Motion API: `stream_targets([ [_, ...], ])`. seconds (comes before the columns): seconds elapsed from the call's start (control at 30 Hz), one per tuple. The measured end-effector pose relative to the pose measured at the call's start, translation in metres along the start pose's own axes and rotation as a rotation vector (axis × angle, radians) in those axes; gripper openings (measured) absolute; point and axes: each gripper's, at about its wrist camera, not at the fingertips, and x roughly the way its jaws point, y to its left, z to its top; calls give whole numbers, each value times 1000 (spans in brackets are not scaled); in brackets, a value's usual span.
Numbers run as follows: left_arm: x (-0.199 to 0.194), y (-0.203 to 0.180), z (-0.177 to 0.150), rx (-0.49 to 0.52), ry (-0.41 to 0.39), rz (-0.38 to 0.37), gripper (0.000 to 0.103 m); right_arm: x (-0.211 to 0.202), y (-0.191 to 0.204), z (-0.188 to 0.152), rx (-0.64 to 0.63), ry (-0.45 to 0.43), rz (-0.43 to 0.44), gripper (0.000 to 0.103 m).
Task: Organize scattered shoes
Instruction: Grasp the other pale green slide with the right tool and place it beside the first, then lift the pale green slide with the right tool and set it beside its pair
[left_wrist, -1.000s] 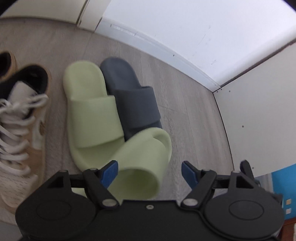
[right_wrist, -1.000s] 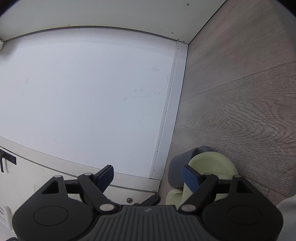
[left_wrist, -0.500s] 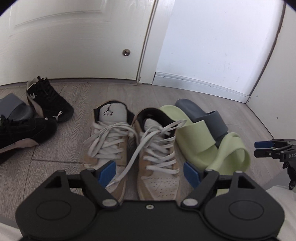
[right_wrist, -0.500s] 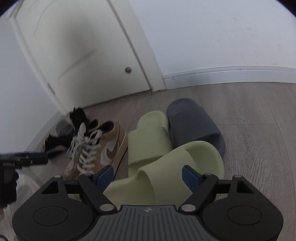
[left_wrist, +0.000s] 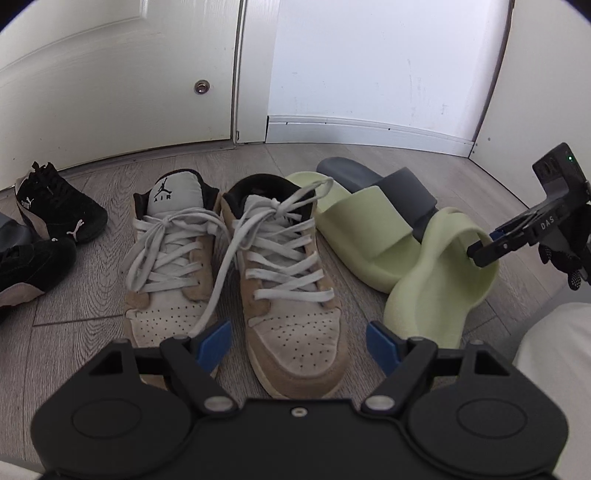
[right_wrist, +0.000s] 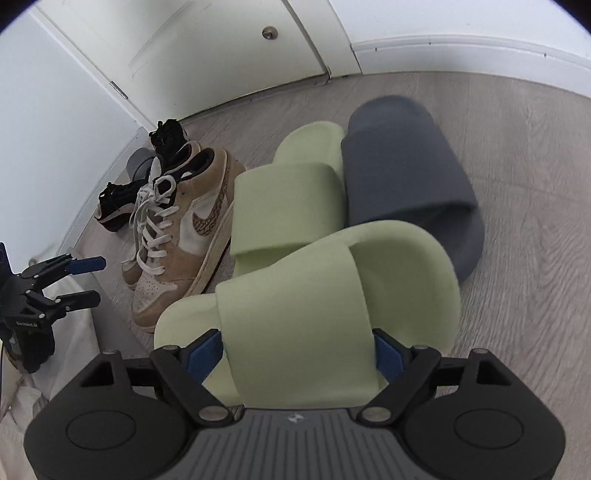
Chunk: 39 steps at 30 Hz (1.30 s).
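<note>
A light green slide (right_wrist: 314, 295) leans tilted on its flat mate (right_wrist: 291, 195) and on a dark grey slide (right_wrist: 410, 177). My right gripper (right_wrist: 295, 356) straddles the tilted slide's strap; its jaws are opening, and the pads flank the strap without gripping it. In the left wrist view that right gripper (left_wrist: 480, 253) sits at the tilted green slide's (left_wrist: 439, 273) rim. My left gripper (left_wrist: 297, 347) is open and hangs over the toe of the right tan sneaker (left_wrist: 291, 295), beside the left tan sneaker (left_wrist: 170, 258). From the right wrist it shows as the left gripper (right_wrist: 83, 282), with nothing between its fingers.
Two black sneakers (left_wrist: 55, 210) and part of another grey slide (left_wrist: 11, 229) lie at the left. A white door (left_wrist: 110, 92) and baseboard (left_wrist: 362, 129) close the back, a white panel (left_wrist: 546, 74) the right. A white trouser leg (left_wrist: 554, 350) is at the lower right.
The left gripper swung from above the slides to face the tan sneakers. The right gripper turned from the wall to the shoes and closed in until the tilted green slide's strap lay between its fingers.
</note>
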Motion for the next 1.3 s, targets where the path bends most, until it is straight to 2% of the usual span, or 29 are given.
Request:
stream_targets([
  [0.13,2,0,-3,5,3,-6,80,-9,5,-17,53,-24,149,82],
  [0.27,-2,1,-3,-3,-16,-10,80,-14,17,-34,43,0,228,82],
  [0.3,-2,1,-3,-7,-17,-6,80,-15,17,-39,51,-2,239,76],
  [0.4,-2,4,-3,-19,-19,5,80,-18,13,-50,98,-45,277,37],
  [0.43,-1,4,-3,-21,-15,8,80,-19,11,-54,117,-62,296,32],
  [0.47,0,5,-4,-23,-12,10,80,-17,13,-56,118,-56,302,32],
  [0.6,2,5,-4,-34,-7,21,80,-10,27,-48,89,10,285,34],
  [0.67,3,6,-5,-40,-7,29,80,-4,27,-42,118,38,253,45],
  [0.73,4,7,-5,-49,-5,37,80,11,25,-33,190,97,186,71],
  [0.77,4,8,-5,-54,-5,42,80,21,24,-29,230,133,160,74],
  [0.87,2,13,-6,-69,-9,52,80,31,28,-21,302,127,111,71],
  [1.0,2,24,-7,-125,-7,52,80,9,53,-21,332,-19,60,67],
  [1.13,2,32,-6,-171,-14,54,80,-13,93,-31,371,-93,-44,62],
  [1.17,1,33,-6,-175,-18,56,80,-19,101,-36,402,-125,-69,58],
  [1.23,-1,35,-5,-184,-28,58,80,-33,104,-47,515,-199,-95,41],
  [1.3,-3,36,-5,-191,-36,60,80,-43,100,-62,634,-294,-125,37],
])
